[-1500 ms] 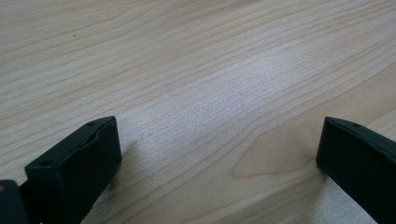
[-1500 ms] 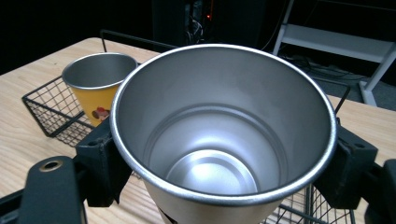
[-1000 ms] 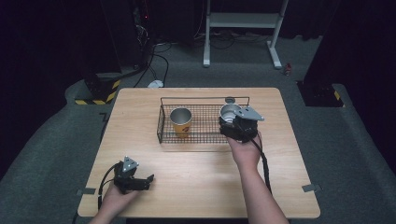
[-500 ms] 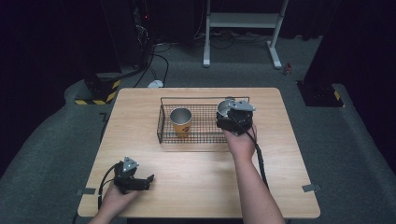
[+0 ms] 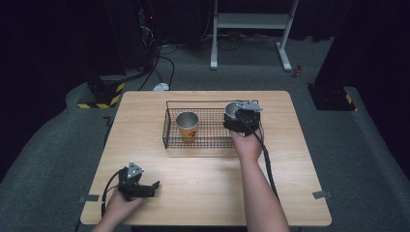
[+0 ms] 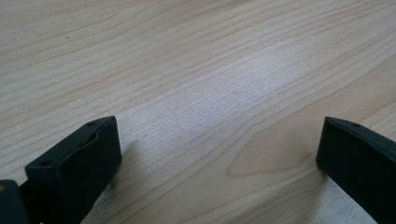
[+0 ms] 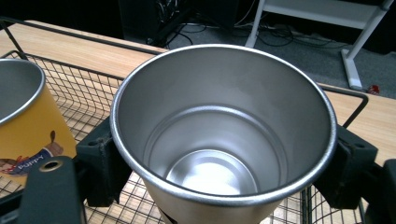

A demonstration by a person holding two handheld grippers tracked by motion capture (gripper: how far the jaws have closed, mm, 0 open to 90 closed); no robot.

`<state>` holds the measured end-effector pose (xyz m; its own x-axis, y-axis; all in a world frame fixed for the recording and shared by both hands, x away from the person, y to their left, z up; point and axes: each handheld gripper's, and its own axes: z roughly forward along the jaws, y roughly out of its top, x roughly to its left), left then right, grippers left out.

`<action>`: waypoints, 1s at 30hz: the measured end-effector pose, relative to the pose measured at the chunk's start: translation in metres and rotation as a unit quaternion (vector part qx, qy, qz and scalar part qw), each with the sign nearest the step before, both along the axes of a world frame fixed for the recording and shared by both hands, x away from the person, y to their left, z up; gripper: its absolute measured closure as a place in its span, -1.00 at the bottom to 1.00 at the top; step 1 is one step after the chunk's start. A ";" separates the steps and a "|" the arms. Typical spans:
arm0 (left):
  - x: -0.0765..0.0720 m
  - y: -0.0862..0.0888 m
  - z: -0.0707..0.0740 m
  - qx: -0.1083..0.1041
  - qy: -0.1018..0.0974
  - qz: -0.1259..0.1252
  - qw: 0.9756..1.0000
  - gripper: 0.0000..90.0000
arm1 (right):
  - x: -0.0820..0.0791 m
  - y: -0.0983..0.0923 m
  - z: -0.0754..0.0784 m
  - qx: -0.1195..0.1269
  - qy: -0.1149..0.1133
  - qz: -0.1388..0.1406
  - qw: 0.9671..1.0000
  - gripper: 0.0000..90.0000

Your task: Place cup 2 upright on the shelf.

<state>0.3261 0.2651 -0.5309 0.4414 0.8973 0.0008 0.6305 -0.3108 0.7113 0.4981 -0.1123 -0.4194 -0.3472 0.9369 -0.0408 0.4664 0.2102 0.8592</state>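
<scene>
Cup: a shiny round stainless-steel cup (image 7: 223, 135), upright and open-mouthed, held over the right end of the basket; whether its base touches the mesh cannot be told
Grip: the right gripper (image 7: 224, 161) has one black jaw on each side of the cup's wall, pressed against it just below the rim
Basket: a black wire-mesh rectangular basket (image 5: 169, 130) sits on the far middle of the table
Neighbour: an orange paper cup with a printed picture (image 5: 187, 126) stands in the basket's left part, near the steel cup but apart from it
Other tool: the left gripper (image 5: 153, 189) rests on the near left of the light wooden table (image 5: 203, 188), jaws spread wide around bare wood
</scene>
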 end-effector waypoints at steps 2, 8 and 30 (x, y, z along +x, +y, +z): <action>0.000 0.000 0.000 0.000 0.000 0.000 1.000 -0.99 | 0.001 0.001 -0.002 0.001 0.003 -0.001 1.000 -0.59; 0.000 0.000 0.000 0.000 0.000 0.000 1.000 -0.99 | 0.005 0.003 -0.008 -0.002 0.013 -0.003 1.000 -0.59; 0.000 0.000 0.000 0.001 -0.001 -0.002 1.000 -0.99 | 0.015 0.010 -0.032 -0.014 0.069 0.001 0.997 -0.59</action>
<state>0.3260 0.2654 -0.5310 0.4444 0.8958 0.0029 0.6282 -0.3140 0.7119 0.5132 -0.1027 -0.4512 -0.3529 0.9355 -0.0189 0.5798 0.2345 0.7803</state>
